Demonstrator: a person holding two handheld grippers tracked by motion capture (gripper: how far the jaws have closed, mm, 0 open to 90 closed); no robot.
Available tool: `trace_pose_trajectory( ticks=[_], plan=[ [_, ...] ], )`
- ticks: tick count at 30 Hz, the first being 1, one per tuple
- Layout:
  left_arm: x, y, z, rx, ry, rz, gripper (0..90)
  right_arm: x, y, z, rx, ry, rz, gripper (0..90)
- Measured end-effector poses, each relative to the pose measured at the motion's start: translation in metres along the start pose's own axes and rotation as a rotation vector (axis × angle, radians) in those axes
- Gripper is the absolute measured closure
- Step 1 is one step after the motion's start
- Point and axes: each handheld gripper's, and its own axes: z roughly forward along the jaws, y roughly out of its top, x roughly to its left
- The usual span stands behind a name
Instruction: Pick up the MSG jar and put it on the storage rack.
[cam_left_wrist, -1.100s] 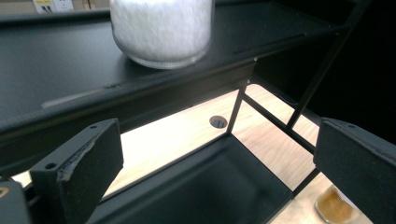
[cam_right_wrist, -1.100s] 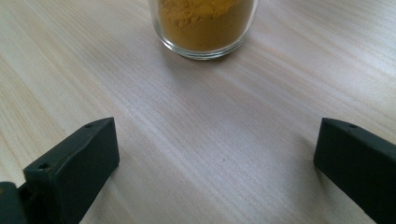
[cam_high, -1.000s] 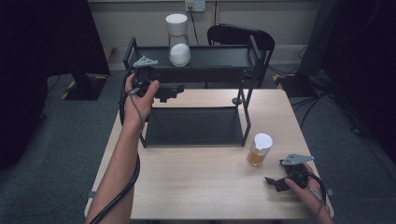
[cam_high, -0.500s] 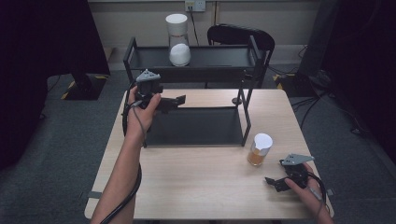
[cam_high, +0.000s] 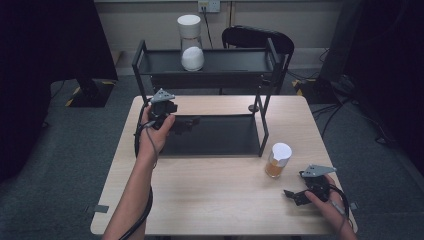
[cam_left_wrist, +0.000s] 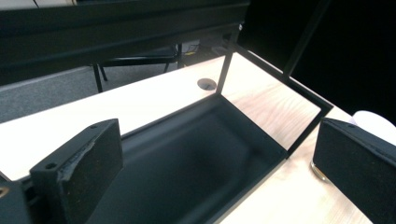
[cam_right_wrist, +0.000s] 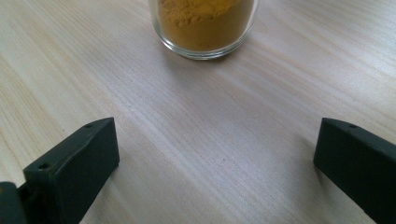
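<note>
Left tool (cam_high: 187, 124) released, hovering centre-left of high view over lower tray (cam_high: 220, 137) of black rack. Right tool (cam_high: 295, 195) released, resting lower right on worktop (cam_high: 210, 195), facing spice jar (cam_high: 277, 160) standing just beyond its jaws.

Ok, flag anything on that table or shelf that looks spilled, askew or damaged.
Nothing spilled or tipped. The jar of yellow powder stands upright on the table, its lid on, and the white jar sits upright on the shelf rack's top tier. One small thing: the left gripper's pad looks frayed along its edge.
</note>
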Motion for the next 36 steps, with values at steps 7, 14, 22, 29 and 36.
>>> trace_pose_trajectory(
  ticks=[7, 14, 22, 29, 36],
  plan=[
    [0.002, -0.016, 0.007, 0.021, -0.007, -0.012, 1.0, 0.000, 0.000, 0.000, 0.000, 0.000, 0.000, 0.0],
    [0.002, -0.029, 0.010, 0.037, -0.009, -0.018, 1.1, 0.000, 0.000, 0.000, 0.000, 0.000, 0.000, 0.0],
    [0.002, -0.044, 0.016, 0.052, -0.025, -0.023, 1.1, 0.000, 0.000, 0.000, 0.000, -0.001, 0.001, 0.0],
    [0.001, -0.056, 0.019, 0.059, -0.035, -0.034, 1.2, 0.000, 0.000, 0.000, 0.000, -0.001, 0.001, 0.0],
    [0.001, -0.067, 0.022, 0.068, -0.040, -0.042, 1.3, 0.000, 0.000, 0.000, 0.000, -0.001, 0.001, 0.0]
  ],
)
